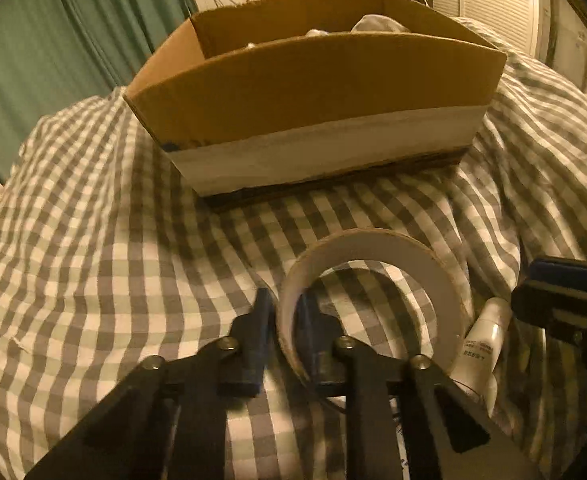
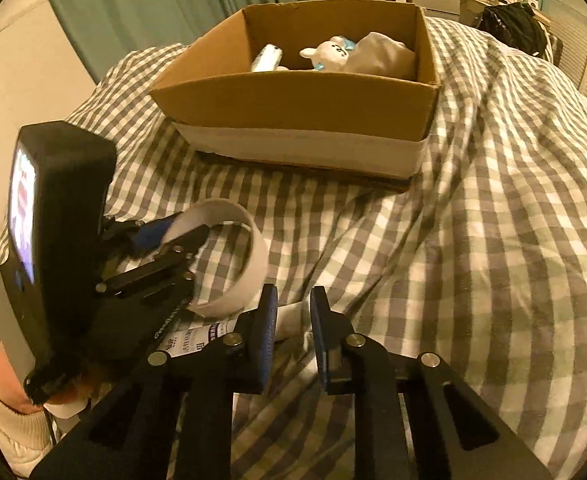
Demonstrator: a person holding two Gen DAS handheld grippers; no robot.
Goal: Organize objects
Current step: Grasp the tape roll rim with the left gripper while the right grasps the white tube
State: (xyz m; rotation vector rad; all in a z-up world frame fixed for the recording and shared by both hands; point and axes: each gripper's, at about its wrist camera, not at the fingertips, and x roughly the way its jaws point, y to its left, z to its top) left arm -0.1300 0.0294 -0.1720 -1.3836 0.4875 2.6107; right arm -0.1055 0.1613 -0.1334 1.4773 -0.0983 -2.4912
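Observation:
My left gripper (image 1: 283,308) is shut on the wall of a white tape roll (image 1: 377,244), one finger inside the ring and one outside. The roll stands on edge on the checked bedcover; it also shows in the right wrist view (image 2: 253,256). My right gripper (image 2: 293,304) has its fingers on either side of the neck of a white tube (image 2: 293,316) that lies on the cover beside the roll; the same tube shows in the left wrist view (image 1: 481,344). An open cardboard box (image 2: 293,100) stands farther back.
The box holds a white plush toy (image 2: 333,54), a pale tube (image 2: 267,58) and a grey cloth bundle (image 2: 381,56). The checked cover (image 2: 493,240) is rumpled and slopes away on the right. Green curtains (image 1: 53,40) hang behind.

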